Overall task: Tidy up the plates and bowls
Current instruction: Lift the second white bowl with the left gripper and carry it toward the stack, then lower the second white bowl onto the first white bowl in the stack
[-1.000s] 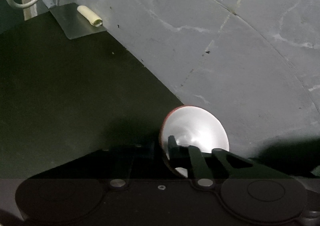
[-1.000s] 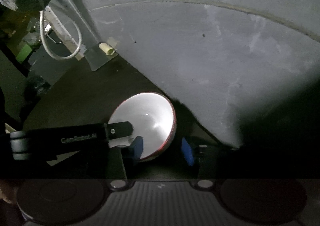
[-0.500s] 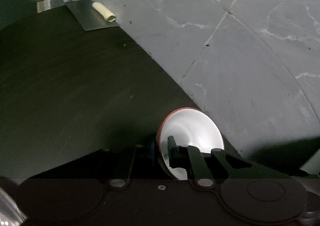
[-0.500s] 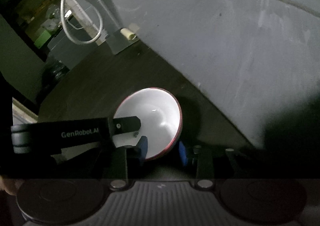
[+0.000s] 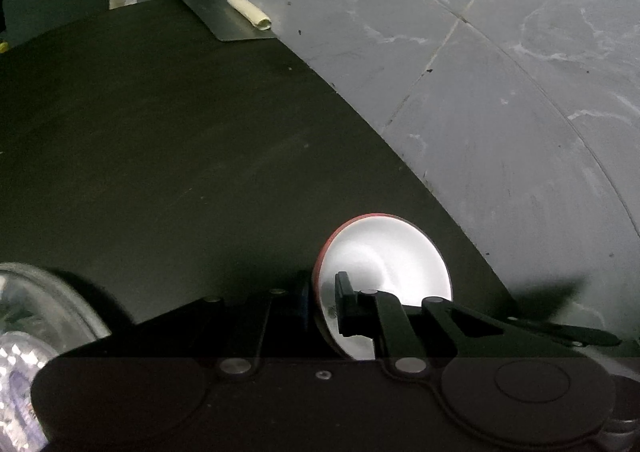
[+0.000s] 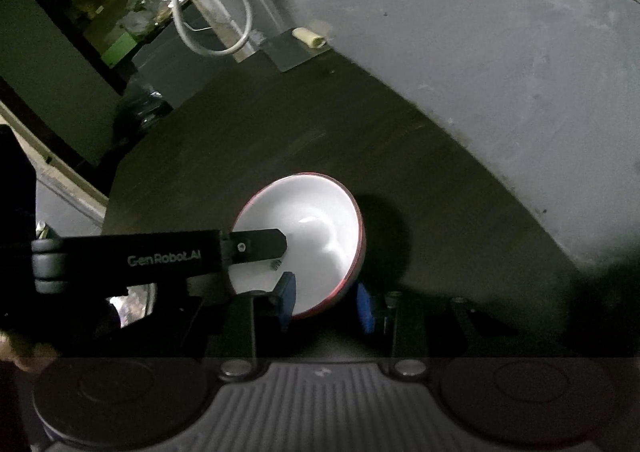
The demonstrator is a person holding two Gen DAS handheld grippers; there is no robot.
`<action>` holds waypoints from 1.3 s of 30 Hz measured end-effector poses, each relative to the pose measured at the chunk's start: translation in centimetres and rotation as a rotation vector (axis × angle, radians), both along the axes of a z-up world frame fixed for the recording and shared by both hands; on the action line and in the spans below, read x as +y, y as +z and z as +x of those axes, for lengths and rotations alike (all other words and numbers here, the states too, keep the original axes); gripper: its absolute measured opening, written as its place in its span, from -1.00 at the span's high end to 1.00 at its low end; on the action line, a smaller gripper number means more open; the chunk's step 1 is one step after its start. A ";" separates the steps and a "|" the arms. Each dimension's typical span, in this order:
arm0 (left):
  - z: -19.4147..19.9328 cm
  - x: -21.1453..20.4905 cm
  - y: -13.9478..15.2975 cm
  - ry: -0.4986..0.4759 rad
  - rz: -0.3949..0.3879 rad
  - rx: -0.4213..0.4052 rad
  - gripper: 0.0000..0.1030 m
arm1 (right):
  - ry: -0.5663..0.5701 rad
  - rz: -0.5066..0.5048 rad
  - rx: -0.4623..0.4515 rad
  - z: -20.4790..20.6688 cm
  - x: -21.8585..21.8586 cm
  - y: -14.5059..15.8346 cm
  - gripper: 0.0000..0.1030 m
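A white bowl with a red outside is held tilted over the dark round table. My left gripper is shut on the bowl's rim, one finger inside and one outside. In the right wrist view the same bowl sits between the blue pads of my right gripper, which are shut on its near wall. The left gripper reaches in from the left with its tip over the rim. A clear glass dish lies at the lower left.
The table's curved edge runs along a grey tiled floor on the right. At the far edge lies a metal sheet with a rolled paper. A white cable hangs beyond it, and cluttered shelves stand at the far left.
Both grippers and the bowl moved together across the table. The right jaws narrowed onto the bowl's wall. The glass dish came into the left wrist view at the lower left.
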State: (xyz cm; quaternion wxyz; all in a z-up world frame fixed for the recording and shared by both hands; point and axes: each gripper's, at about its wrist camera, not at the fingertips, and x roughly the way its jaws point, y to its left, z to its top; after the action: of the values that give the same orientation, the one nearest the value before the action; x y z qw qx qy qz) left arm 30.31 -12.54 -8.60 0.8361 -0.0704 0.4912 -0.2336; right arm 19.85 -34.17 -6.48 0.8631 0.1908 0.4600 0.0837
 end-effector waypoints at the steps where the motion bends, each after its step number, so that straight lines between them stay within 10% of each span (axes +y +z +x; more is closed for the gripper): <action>1: -0.3 0.3 0.1 0.001 -0.002 -0.003 0.75 | 0.003 -0.001 -0.004 -0.2 0.2 0.1 0.30; 39: -15.4 14.1 6.8 0.115 -0.095 -0.176 0.75 | 0.221 -0.071 -0.145 -11.4 13.5 7.7 0.30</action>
State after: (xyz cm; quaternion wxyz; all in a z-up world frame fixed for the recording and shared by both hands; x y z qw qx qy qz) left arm 14.88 1.60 -1.81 0.8839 -0.1171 0.3993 -0.2135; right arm 8.42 -20.65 1.25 0.8858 0.1016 0.4174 0.1756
